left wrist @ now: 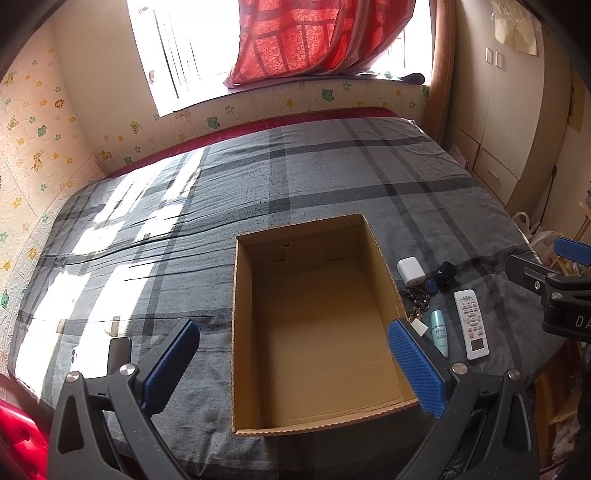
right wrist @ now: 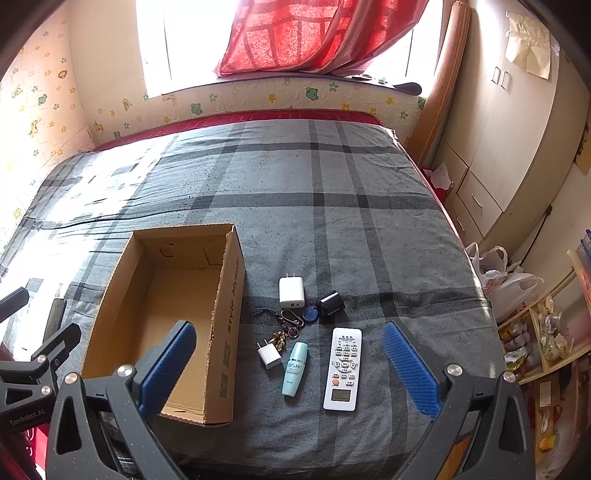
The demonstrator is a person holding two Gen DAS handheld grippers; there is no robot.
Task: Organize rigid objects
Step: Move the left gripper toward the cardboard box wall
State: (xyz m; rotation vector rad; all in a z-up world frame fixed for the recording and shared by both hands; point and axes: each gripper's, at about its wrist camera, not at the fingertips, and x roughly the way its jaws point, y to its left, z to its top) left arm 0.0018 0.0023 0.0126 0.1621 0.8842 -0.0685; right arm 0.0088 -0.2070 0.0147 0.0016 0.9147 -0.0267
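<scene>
On bed: cardboard box (right wrist: 177,295) empty, remote (right wrist: 342,369), bottle (right wrist: 294,369), chargers (right wrist: 291,292) wait at 3 o'clock; left gripper (left wrist: 295,369) and right gripper (right wrist: 295,369) both spread, holding nothing.

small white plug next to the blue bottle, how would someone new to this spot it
Start at the open cardboard box on the plaid bed cover. Just right of its near half lies a small white plug, touching a bunch of keys, left of the pale blue bottle. It is the smaller of two white plugs, the one nearer the camera.

A home bedroom: a bed (right wrist: 332,206) with plaid sheet, red curtain (right wrist: 310,33), and wardrobe (right wrist: 517,147).
</scene>
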